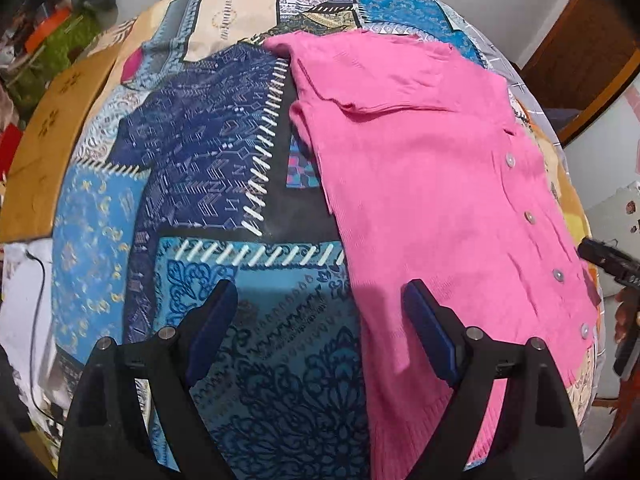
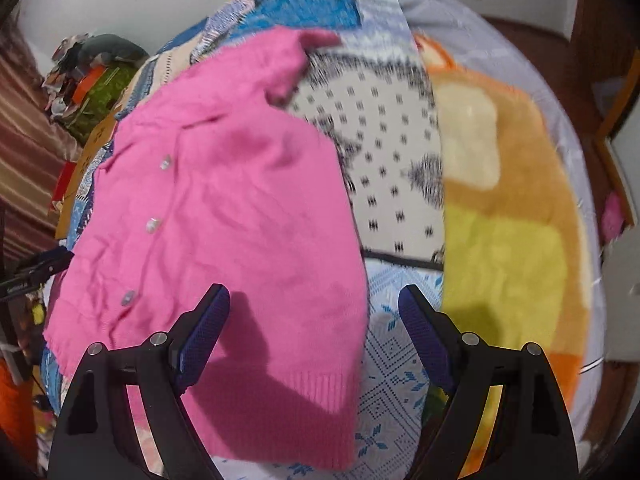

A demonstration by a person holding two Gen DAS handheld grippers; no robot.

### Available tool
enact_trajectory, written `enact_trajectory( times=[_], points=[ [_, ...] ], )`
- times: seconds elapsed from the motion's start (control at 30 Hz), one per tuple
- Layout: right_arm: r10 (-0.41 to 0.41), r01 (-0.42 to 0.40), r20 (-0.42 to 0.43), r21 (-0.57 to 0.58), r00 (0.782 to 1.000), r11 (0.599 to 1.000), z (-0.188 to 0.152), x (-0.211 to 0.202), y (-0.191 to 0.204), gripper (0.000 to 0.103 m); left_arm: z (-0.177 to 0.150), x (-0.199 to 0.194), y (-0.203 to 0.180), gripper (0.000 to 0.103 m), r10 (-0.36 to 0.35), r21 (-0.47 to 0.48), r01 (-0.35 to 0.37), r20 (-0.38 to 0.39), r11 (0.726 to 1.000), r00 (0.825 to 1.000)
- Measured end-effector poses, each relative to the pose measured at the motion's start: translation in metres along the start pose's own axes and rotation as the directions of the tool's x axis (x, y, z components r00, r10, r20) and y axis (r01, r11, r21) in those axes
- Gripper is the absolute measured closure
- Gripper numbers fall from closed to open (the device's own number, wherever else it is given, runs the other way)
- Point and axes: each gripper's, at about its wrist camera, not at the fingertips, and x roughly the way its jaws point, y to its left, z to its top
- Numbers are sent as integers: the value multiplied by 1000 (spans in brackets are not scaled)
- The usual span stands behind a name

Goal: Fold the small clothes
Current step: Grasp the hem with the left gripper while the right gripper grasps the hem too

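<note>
We judge folding barely begun: the pink knitted buttoned cardigan (image 1: 420, 184) lies flat on the patchwork bedspread (image 1: 208, 160), sleeve tucked. Our left claw (image 1: 320, 320) and right claw (image 2: 316, 320) gape wide, holding nothing

We note the left gripper (image 1: 320, 312): two black, matte arms of angular moulded plastic, each widening toward the base with a recessed slot. Each arm carries two round silver pins near the top. The fingers (image 1: 430, 334) bear dark blue pads, long and flat with rounded tips.

The right gripper (image 2: 314, 316) is of the same build: black arms, paired silver pins, recessed slots. Its pads (image 2: 204, 336) show a fine dotted texture in blue-violet. In the left wrist view its black body appears at the right edge, with part of a hand (image 1: 626, 318) beside it. No sleeve is visible.
</note>
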Motion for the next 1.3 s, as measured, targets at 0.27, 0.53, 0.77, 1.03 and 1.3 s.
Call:
enact_trajectory(
  times=[0.27, 0.53, 0.77, 1.03, 1.3],
  points=[
    [127, -128, 23, 49, 992, 991, -15, 4, -10, 37, -6, 0, -8, 22, -157, -46, 155, -34, 987, 987],
    [155, -156, 58, -2, 986, 988, -21, -6, 7, 89, -10, -11, -35, 68, -171, 39, 171, 17, 985, 985],
    [153, -144, 131, -72, 980, 987, -15, -28, 25, 98, -9, -29, -34, 99, -141, 64, 136, 68, 989, 988],
    [203, -155, 273, -190, 940, 970, 4, -83, 60, 98, 2, -92, -16, 99, -126, 42, 119, 241, 992, 962],
    [228, -130, 403, -257, 886, 958, 28, -128, 88, 98, 25, -151, -13, 100, -120, 37, 115, 402, 993, 908]
  ],
)
